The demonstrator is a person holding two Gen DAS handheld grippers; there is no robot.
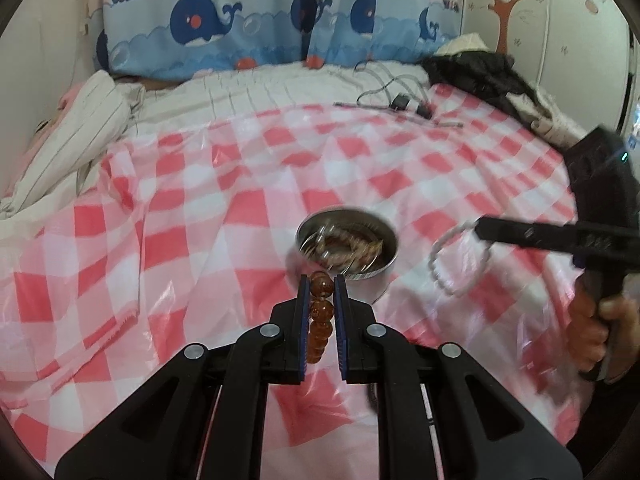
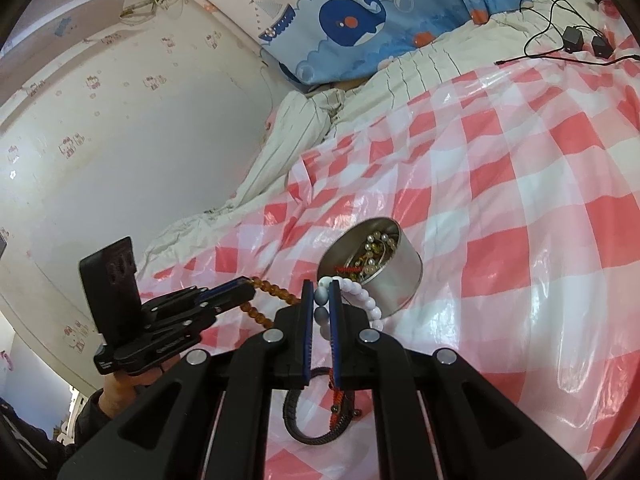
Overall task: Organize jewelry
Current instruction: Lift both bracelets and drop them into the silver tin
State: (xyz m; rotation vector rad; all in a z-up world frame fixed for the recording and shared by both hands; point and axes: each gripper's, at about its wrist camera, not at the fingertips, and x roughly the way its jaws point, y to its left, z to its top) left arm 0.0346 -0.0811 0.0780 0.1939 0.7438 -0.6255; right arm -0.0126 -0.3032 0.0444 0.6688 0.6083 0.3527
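Note:
A round metal tin with several pieces of jewelry inside stands on the pink checked cloth; it also shows in the right wrist view. My left gripper is shut on an amber bead bracelet, just in front of the tin; the bracelet also shows in the right wrist view. My right gripper is shut on a white bead bracelet, held right of the tin; it also shows in the left wrist view. A dark braided bracelet and a red cord piece lie below my right gripper.
The pink checked plastic cloth covers a bed. Black chargers and cables lie at the far side. Dark clothing is piled at the far right. A whale-print curtain hangs behind. A wall bounds the left.

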